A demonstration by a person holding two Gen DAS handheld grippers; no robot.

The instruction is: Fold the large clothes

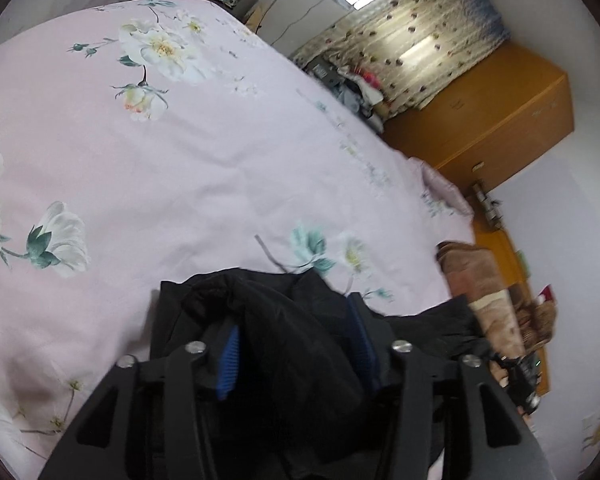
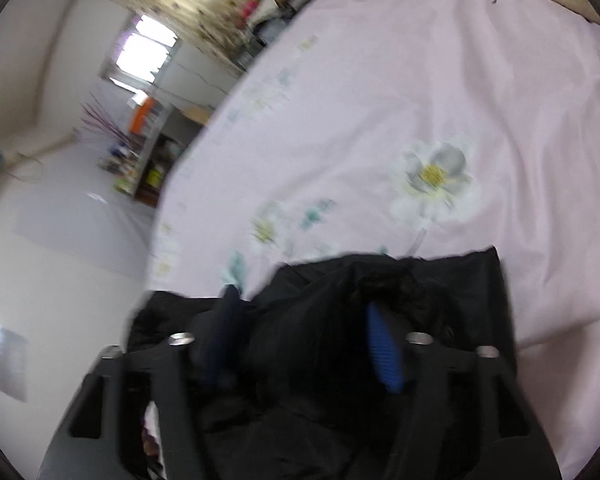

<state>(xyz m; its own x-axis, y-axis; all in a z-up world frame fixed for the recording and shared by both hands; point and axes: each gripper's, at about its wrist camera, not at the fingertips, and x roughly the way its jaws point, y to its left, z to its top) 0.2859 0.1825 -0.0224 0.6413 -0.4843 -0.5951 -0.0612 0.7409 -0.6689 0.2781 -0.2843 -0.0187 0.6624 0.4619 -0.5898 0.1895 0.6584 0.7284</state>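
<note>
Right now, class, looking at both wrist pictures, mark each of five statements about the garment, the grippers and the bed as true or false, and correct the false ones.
1. The garment is black. True.
2. The bedsheet is plain blue. False: it is pale pink with printed flowers.
3. Black cloth sits between the fingers of both the left gripper and the right gripper. True.
4. The garment lies neatly folded in the middle of the bed. False: it is bunched up at the grippers.
5. A brown blanket lies at the bed's edge. True.
</note>
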